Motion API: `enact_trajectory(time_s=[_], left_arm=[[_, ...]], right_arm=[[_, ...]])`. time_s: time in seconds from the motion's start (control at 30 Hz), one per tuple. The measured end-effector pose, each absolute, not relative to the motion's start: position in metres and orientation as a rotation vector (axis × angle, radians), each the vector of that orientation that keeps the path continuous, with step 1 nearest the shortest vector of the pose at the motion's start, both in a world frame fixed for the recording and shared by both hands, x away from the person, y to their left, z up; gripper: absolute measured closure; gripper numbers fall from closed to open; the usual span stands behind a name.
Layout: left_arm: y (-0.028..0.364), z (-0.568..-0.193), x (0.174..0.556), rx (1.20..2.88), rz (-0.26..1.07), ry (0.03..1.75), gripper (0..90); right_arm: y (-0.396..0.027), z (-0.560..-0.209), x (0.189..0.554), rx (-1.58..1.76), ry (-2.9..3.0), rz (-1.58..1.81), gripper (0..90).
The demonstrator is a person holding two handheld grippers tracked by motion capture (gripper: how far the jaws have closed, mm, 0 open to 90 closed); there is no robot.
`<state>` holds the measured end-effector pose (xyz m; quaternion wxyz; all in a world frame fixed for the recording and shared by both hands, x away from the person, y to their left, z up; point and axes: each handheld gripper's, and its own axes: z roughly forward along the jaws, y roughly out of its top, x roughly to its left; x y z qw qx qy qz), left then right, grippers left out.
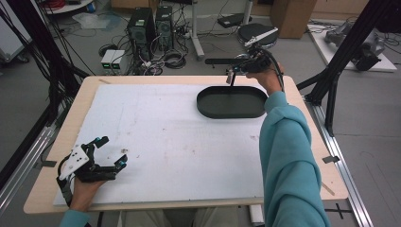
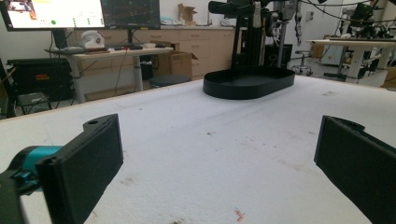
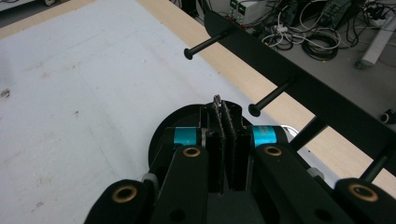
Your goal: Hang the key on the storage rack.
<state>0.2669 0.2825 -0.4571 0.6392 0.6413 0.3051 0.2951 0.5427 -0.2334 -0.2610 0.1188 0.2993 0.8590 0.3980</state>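
Tabletop (image 1: 156,142) mid-area bare; black tray (image 1: 232,102) near far-right edge. Right gripper (image 3: 222,112) above tray, jaws pinched on 1 thin metal piece (image 3: 216,101). Left gripper (image 1: 111,151) near-left corner, jaws wide, well apart from tray.

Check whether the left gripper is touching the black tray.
Apart. In the high view the left gripper sits at the near left of the white board, far from the black tray at the far right.

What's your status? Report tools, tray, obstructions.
Left tool open, resting on white mat, nothing between jaws. Right tool shut on small silvery piece, over black tray, far side. Black peg rack close ahead of right tool.
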Motion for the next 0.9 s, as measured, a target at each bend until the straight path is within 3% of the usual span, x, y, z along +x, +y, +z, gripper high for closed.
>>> enact_trajectory(time_s=[0.9], left_arm=[[0.2823, -0.4572, 0.2667, 1.463, 0.673, 0.695, 1.7]], right_arm=[[-0.2319, -0.2693, 0.5517, 0.924, 2.476, 1.11, 88.7]])
